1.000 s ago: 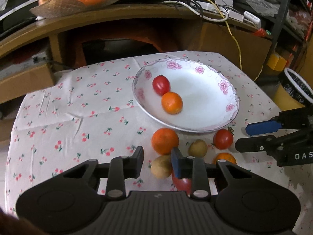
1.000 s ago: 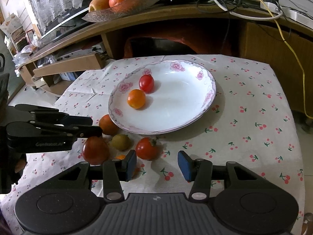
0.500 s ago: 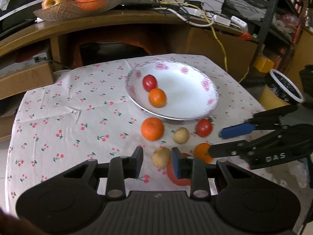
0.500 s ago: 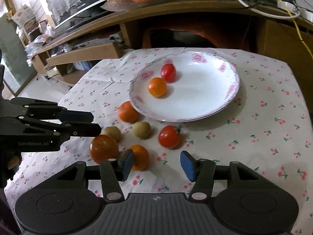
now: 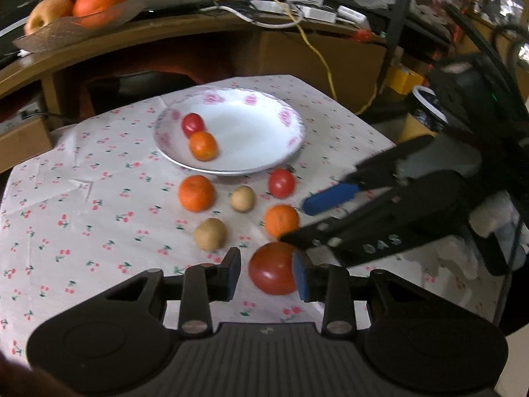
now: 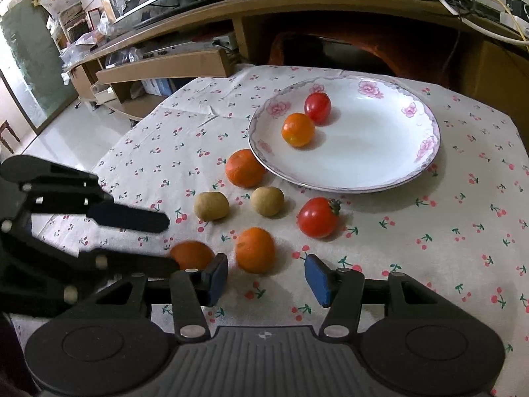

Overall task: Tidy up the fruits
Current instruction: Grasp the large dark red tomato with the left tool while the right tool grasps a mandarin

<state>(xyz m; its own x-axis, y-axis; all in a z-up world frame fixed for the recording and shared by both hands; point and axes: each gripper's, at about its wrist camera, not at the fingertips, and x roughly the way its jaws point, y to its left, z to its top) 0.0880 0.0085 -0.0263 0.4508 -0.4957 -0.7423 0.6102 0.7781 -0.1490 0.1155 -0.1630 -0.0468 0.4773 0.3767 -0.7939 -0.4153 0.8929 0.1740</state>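
Observation:
A white floral plate [image 5: 264, 152] [image 6: 380, 172] holds a small tomato [image 5: 191, 124] and a small orange [image 5: 203, 146]. Loose on the cherry-print cloth lie an orange [image 5: 196, 193], two tan fruits [image 5: 243, 198] [image 5: 210, 233], a tomato [image 5: 281, 183], another orange [image 5: 281, 220] and a big tomato [image 5: 273, 273]. My left gripper [image 5: 267, 274] is open, with the big tomato between its pads, close to the right one. My right gripper [image 6: 266, 278] is open, just before an orange [image 6: 255, 249]. In the right wrist view the big tomato [image 6: 191, 254] is partly hidden.
A wooden desk [image 5: 165, 33] behind the table carries a fruit bowl [image 5: 76, 20] with oranges and an apple, plus cables. Cardboard boxes [image 6: 165, 66] stand at the left, a yellow bin [image 5: 420, 115] at the right. The table's edges are near on both sides.
Both grippers have pulled back and risen, so the plate looks farther. My left gripper has opened wider and now brackets the big tomato. My right gripper has shifted toward the near orange.

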